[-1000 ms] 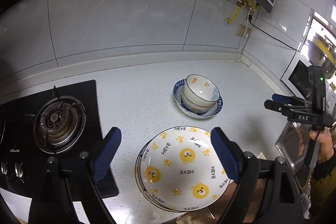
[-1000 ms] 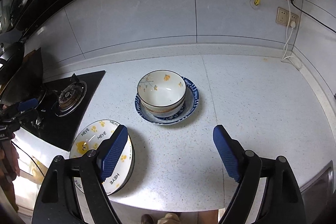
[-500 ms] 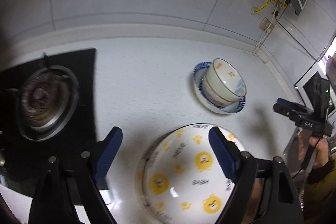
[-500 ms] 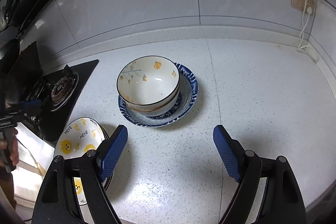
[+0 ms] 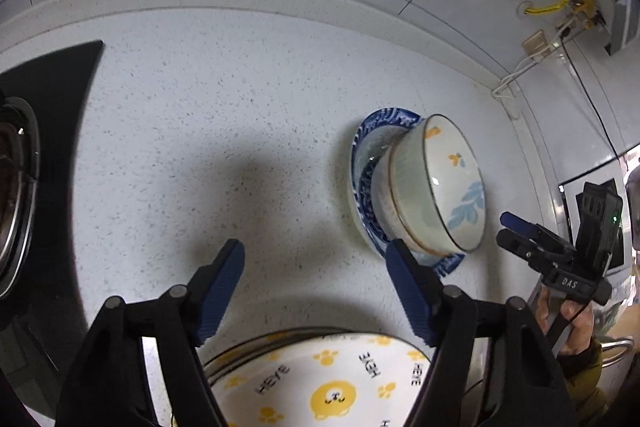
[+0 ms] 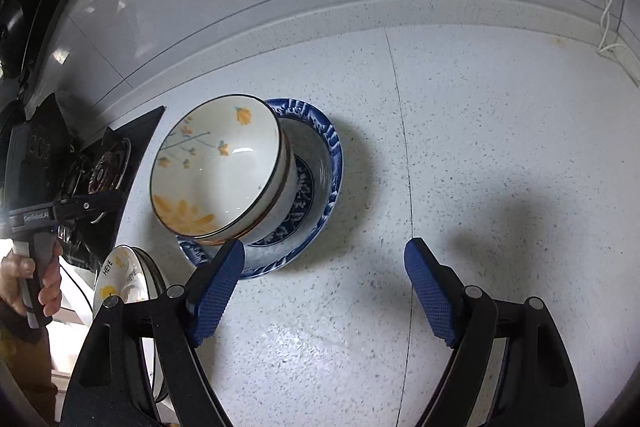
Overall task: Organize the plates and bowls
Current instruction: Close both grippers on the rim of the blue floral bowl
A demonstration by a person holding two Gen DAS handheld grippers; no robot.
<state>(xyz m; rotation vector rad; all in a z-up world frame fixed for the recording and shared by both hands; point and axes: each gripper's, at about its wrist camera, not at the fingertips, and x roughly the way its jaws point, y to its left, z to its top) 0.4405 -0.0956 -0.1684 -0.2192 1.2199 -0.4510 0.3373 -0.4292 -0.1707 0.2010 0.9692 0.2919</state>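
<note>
Plates and bowls sit in two groups on the speckled counter (image 6: 500, 147). Largest is the stack of bear-print plates (image 5: 332, 383) at the front edge, beside the black stove (image 5: 36, 163). Behind it, and apart from it, stands a blue-rimmed dish (image 6: 320, 195) holding nested flowered bowls (image 6: 216, 167), which tilt a little inside it.

The left gripper (image 5: 316, 291) hangs right over the far rim of the plate stack, fingers spread to either side of bare counter, pointing steeply down; the plates lie under and behind the fingertips, not between them. Its jaws have just been closing somewhat, with nothing between them. The right gripper (image 6: 324, 291) is the nearer one to the bowls: its left finger overlaps the near edge of the blue-rimmed dish in the picture, while the dish and bowls lie ahead and to the left of the gap. Its jaws have narrowed slightly but stand wide, holding nothing.

Each gripper looks paired with its own group. For the right hand to take the bowl rim it would likely need to shift left and forward; the plates and bowls are round, so no axis constrains the grasp.
</note>
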